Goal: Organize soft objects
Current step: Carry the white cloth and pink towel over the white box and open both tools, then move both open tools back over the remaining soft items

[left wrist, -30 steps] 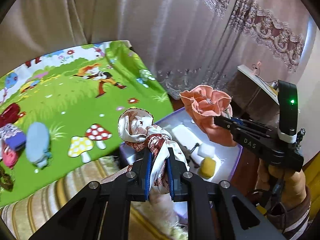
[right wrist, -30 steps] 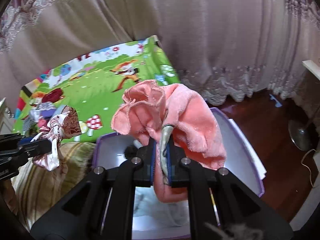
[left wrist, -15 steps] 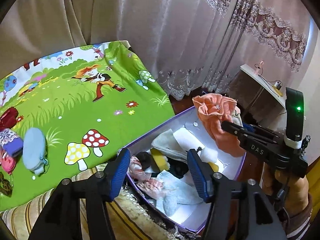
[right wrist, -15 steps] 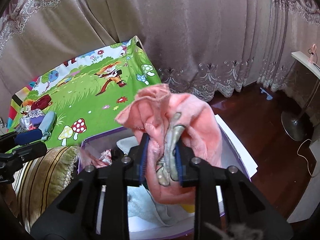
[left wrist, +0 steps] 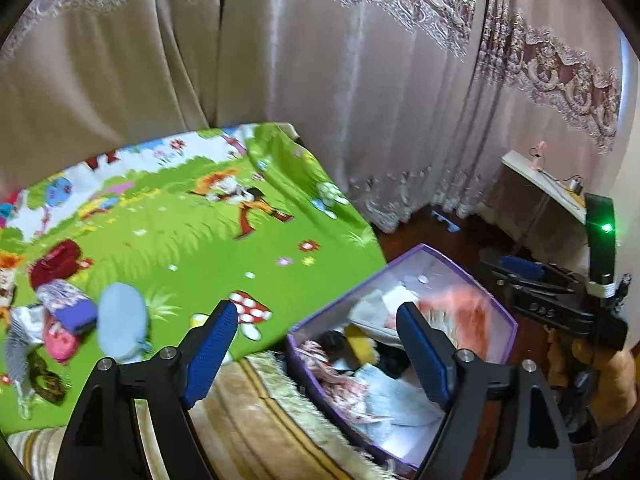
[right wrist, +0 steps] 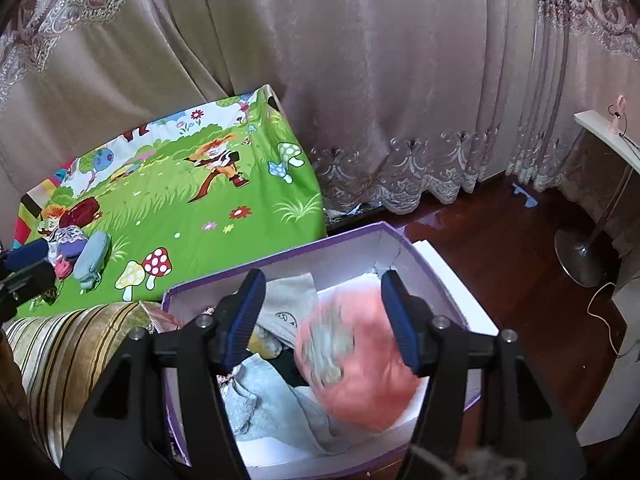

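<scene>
The right gripper [right wrist: 322,318] hangs over the purple box [right wrist: 352,236] with its jaws opening and gripping nothing; a pink towel [right wrist: 360,364] blurs just below and between the blue pads [right wrist: 244,316], clear of both, so it reads as dropping into the box. The left gripper [left wrist: 320,352] is likewise released, jaws opening, nothing between them; it sits above the near corner of the box, where a patterned scarf [left wrist: 340,384] lies on top of a pale blue cloth [left wrist: 394,398] and a yellow item [left wrist: 360,346].

Beside the box, a striped cushion [right wrist: 60,356] butts against its left wall. Beyond that, on the green cartoon mat [left wrist: 180,232], a pale blue pouch [left wrist: 120,324], a purple pouch [left wrist: 70,310], a pink one [left wrist: 60,340] and a dark red one [left wrist: 56,262] remain well apart from the box, so much sorting is left.

The main risk appears to be the towel: it is bulky and the box already looks heaped, so it may drape over the right rim or slide out onto the wooden floor [right wrist: 500,248]. A fold could also catch on the right pad as the jaws spread. Later items might then spill.
</scene>
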A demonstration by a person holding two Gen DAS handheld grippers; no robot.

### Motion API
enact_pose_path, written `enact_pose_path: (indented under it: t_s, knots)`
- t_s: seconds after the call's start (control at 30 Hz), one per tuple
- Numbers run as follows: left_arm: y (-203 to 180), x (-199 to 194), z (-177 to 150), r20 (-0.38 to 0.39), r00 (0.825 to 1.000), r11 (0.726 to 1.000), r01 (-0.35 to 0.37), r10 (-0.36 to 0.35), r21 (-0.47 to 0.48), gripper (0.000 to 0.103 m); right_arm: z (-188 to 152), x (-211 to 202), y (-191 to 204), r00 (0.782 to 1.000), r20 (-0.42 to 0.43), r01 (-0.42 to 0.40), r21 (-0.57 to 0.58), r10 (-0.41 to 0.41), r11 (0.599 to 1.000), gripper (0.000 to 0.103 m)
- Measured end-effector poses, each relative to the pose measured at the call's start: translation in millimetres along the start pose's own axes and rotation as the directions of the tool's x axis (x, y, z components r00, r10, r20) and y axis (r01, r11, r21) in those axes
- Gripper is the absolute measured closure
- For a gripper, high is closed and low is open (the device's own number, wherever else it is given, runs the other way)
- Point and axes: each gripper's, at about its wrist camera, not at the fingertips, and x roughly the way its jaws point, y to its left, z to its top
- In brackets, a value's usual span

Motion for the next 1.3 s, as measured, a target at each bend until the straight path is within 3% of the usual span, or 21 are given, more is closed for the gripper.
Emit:
enact_pose_path:
  t_s: [0.33,0.6,0.87,1.3]
  knots:
    - [17,-20,-3,0.124,0.992,0.999,-0.010,0.006,0.033,0.020,6,-9,16,1.000,0.027,0.001,-0.036,0.000,0.999,0.035]
    - [46,-26,-5,0.100,0.995,0.999,-0.022,0.024,-0.025,0.020,9,-7,53,0.999,0.020,-0.047,-0.111,0.049,0.993,0.035]
    - [97,-36,-20,0.096,0.993,0.991,-0.061,0.072,-0.117,0.022,11,-2,96,0.988,-0.008,-0.150,-0.169,0.151,0.974,0.035]
    - [204,-59,-48,0.051,0.977,0.940,-0.184,0.207,-0.287,0.024,20,10,164,0.971,-0.054,-0.240,-0.266,0.234,0.933,0.035]
